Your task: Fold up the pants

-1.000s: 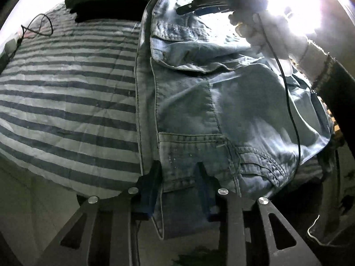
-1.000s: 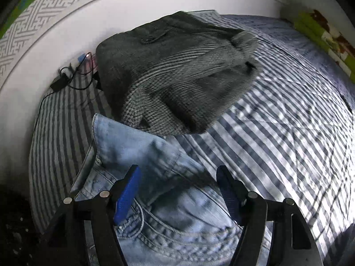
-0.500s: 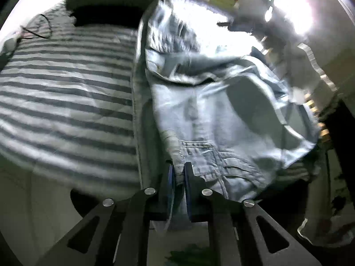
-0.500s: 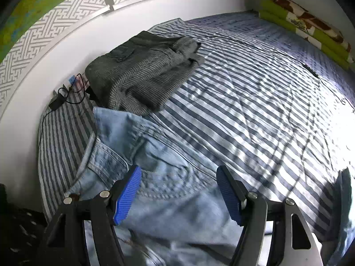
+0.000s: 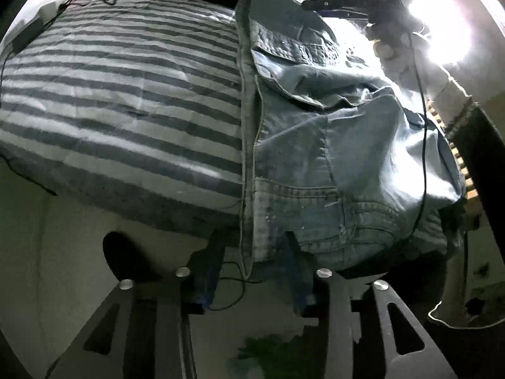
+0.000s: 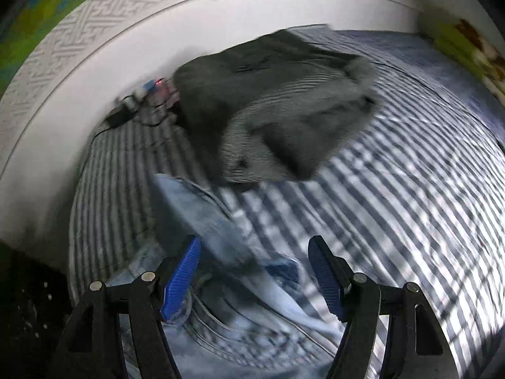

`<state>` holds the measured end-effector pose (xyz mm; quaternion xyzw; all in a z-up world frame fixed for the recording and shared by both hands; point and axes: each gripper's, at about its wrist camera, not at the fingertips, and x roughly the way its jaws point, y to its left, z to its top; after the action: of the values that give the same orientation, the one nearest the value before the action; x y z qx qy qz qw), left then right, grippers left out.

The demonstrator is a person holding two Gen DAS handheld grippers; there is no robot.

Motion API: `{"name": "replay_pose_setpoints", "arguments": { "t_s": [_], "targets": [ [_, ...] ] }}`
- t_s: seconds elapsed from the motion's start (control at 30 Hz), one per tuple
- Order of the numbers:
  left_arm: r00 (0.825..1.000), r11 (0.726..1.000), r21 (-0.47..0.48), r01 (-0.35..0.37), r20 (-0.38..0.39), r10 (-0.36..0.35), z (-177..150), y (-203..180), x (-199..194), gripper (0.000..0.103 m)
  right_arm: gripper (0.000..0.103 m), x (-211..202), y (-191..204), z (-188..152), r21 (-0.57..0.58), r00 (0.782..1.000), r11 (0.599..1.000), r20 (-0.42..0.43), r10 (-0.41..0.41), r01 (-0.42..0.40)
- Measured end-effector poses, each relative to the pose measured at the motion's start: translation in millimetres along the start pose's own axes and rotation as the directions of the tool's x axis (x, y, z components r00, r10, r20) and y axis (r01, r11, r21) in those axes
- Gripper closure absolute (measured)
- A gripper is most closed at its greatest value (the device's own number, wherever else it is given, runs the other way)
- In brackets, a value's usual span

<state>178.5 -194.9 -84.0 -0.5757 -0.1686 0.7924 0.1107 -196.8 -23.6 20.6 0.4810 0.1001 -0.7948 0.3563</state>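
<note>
Bed (image 5: 120,101): striped cover, carrying everything; its near edge rounds off just ahead of the left gripper.
Jeans (image 5: 331,145): pale denim pants along the bed's right side, one end hanging over the near edge, the other reaching toward the far edge; the cloth is bunched and ridged across the middle, not flat.
Grey garment (image 6: 277,107): folded pile near the bed's far edge, just beyond the jeans' far end.
Right gripper (image 6: 255,271): blue pads spread wide over the jeans' far end, cloth below and between them but nothing pinched; this view is blurred.
Left gripper (image 5: 252,271): jaws opening, the overhanging denim edge between them, pads not pressing it as far as can be seen.
Cable (image 5: 421,132): thin black lead draped across the jeans.
Risk, slide: with the near end let go, the overhang could drag the jeans off the bed.
Risk, crooked fold: the ridge in the middle would get pressed into the fold.
Risk, snag: the cable may catch in the cloth when lifted.
</note>
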Motion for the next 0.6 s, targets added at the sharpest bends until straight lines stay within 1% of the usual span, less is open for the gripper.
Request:
{"name": "replay_pose_setpoints", "arguments": {
  "t_s": [0.07,0.1,0.17,0.23,0.27,0.3,0.33,0.37,0.4,0.43,0.47,0.5,0.57,0.6],
  "targets": [
    [1.000,1.000,-0.016,0.025,-0.013,-0.025,-4.1,2.4,2.5,0.039,0.033,5.9,4.1,1.2,-0.015,1.000,1.000,-0.005,0.018,-0.018],
    [0.999,0.999,-0.028,0.035,-0.023,-0.036,-10.5,6.2,7.7,0.037,0.033,9.8,5.2,2.2,-0.017,0.999,0.999,-0.014,0.030,-0.030],
    [0.998,0.997,-0.054,0.055,-0.039,-0.057,-15.9,8.9,15.3,0.036,0.033,14.8,10.9,2.5,-0.022,0.998,0.998,-0.031,0.059,-0.060],
    [0.997,0.995,-0.073,0.065,-0.042,-0.068,-20.1,6.4,26.1,0.036,0.033,13.6,20.0,0.2,-0.057,0.995,0.994,-0.024,0.092,-0.093],
    [0.996,0.993,-0.090,0.074,-0.049,-0.078,-20.9,7.2,32.0,0.036,0.033,13.8,24.3,-1.0,-0.083,0.996,0.993,-0.021,0.087,-0.088],
    [0.995,0.991,-0.101,0.085,-0.050,-0.090,-21.3,8.9,34.9,0.037,0.033,15.1,30.5,-2.6,-0.119,0.999,0.992,-0.016,0.047,-0.049],
    [0.993,0.989,-0.108,0.097,-0.049,-0.103,-20.8,7.2,39.1,0.040,0.039,16.8,32.5,-3.1,-0.129,1.000,0.991,-0.019,0.022,-0.025],
    [0.992,0.988,-0.109,0.112,-0.045,-0.117,-20.9,6.0,41.0,0.049,0.061,18.5,32.1,-2.8,-0.121,1.000,0.993,-0.029,0.008,-0.012],
    [0.991,0.987,-0.112,0.118,-0.047,-0.124,-20.7,5.3,42.0,0.054,0.072,19.2,30.7,-2.4,-0.111,0.999,0.994,-0.035,0.000,-0.004],
    [0.991,0.985,-0.123,0.121,-0.042,-0.127,-21.1,5.2,41.4,0.069,0.081,18.0,27.9,-1.3,-0.095,0.999,0.995,-0.044,-0.015,0.011],
    [0.990,0.983,-0.130,0.129,-0.035,-0.135,-21.6,5.6,39.6,0.081,0.087,16.3,27.7,-0.9,-0.090,0.999,0.996,-0.043,-0.026,0.022],
    [0.989,0.979,-0.142,0.144,-0.020,-0.149,-22.5,6.2,34.9,0.082,0.088,11.4,28.8,-0.4,-0.094,0.998,0.995,-0.040,-0.043,0.039],
    [0.989,0.978,-0.149,0.149,0.009,-0.149,-24.0,4.7,25.1,0.090,0.090,2.6,30.2,0.3,-0.106,0.998,0.993,-0.030,-0.056,0.053],
    [0.989,0.978,-0.151,0.145,0.024,-0.143,-24.6,2.9,19.5,0.090,0.091,-2.7,34.6,2.5,-0.114,0.996,0.990,-0.024,-0.084,0.081]
  ]
}}
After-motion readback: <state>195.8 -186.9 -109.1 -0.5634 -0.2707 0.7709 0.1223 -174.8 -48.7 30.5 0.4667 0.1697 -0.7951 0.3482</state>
